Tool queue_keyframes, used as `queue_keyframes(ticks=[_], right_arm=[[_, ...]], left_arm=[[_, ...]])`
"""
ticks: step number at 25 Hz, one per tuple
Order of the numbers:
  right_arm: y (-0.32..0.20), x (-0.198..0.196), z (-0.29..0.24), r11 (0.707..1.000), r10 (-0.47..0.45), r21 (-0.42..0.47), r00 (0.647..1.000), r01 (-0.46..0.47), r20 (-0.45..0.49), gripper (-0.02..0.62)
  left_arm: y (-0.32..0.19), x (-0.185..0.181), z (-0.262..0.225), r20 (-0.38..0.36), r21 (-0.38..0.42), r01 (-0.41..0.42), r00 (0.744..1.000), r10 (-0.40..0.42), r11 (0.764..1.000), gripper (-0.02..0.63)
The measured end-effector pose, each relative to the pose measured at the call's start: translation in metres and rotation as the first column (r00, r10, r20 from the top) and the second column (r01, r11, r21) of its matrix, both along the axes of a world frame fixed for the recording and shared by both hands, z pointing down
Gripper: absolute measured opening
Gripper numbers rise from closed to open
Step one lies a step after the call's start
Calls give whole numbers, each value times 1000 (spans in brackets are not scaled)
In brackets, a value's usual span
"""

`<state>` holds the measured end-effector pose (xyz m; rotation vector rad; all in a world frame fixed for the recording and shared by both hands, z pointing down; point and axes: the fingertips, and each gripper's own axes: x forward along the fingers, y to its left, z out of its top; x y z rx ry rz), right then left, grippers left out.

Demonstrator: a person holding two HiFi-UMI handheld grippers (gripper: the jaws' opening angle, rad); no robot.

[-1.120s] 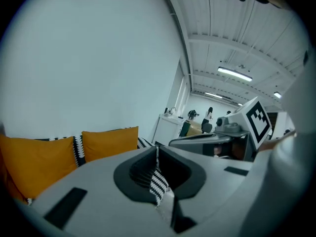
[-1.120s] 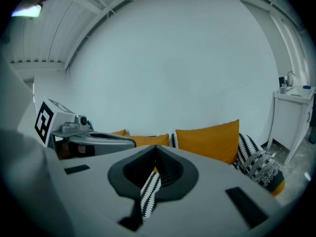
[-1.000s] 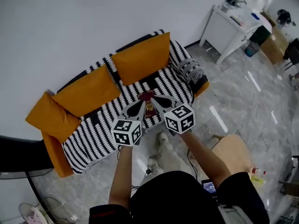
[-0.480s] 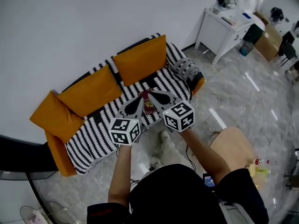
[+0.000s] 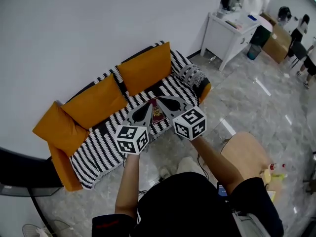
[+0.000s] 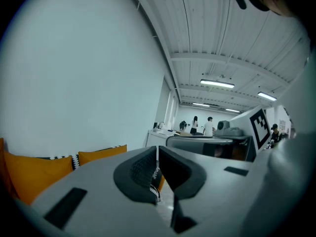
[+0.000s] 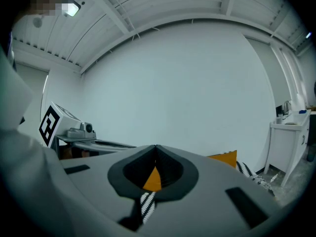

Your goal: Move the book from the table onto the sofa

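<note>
A dark red book lies flat on the striped seat of the sofa, in front of the orange cushions. Both grippers hang side by side above the seat's front and point toward the wall. In the head view the left gripper and the right gripper frame the book and hide its edges. The left gripper is shut with nothing between its pads. Equally shut and empty is the right gripper. Neither touches the book.
A white table stands at the back right, with a cardboard box and people beyond it. A round light wooden table with a bottle is at my right. A dark desk edge sits at the left.
Both grippers have risen together and drawn back from the sofa seat, still shut. The book stays lying on the sofa.
</note>
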<state>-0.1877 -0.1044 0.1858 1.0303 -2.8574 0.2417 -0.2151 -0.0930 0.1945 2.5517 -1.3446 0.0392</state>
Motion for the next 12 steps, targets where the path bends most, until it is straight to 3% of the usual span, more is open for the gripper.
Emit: queue_keyframes(ticks=[12], right_arm=[[5, 43, -38, 998, -24, 50, 999, 23, 21, 17]], left_arm=[[1, 42, -42, 0, 71, 5, 1000, -5, 997, 26]])
